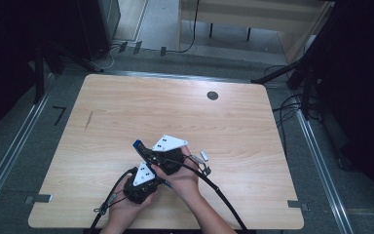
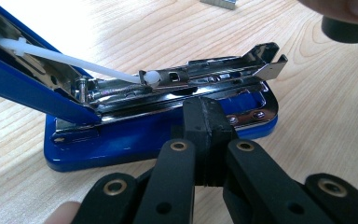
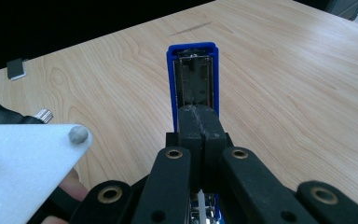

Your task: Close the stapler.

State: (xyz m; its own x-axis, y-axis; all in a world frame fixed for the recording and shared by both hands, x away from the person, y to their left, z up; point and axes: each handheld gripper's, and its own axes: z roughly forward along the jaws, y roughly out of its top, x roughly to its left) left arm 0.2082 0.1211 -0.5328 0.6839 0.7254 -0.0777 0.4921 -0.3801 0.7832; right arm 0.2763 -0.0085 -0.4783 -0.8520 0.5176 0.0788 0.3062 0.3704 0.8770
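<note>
A: Quick pass. Blue stapler (image 2: 158,126) lies on the counter (image 1: 126,112), near the person's edge, a bit toward the person's left of centre. It's flipped open: the lid (image 3: 193,79) is swung up and back, the metal staple channel (image 2: 214,74) is bare on top.

B: Tongs?

A: Left tongs (image 2: 207,135): jaws fully together, tips pressed against the stapler's base from the side, about mid-length. They pin it down; nothing is clamped between them. Right tongs (image 3: 200,128): jaws also closed flat together, tips resting on the inside of the raised lid, pushing it open. Nothing pinched there either, as far as I can tell.

B: The relation that matters?

A: The stapler's long axis runs across the left tongs' line of sight, so the left one meets it broadside. The right tongs look straight along that same axis, lid rising directly ahead of the tips. Both are touching the stapler. Left holds the base, right is the free one for the lid.

B: Anything else nearby?

A: A strip of staples (image 2: 219,3) lies on the counter just beyond the stapler, on the far side from the left tongs. My guess is loading comes next, and the right hand (image 1: 185,178) looks the nearer one to that strip.
</note>
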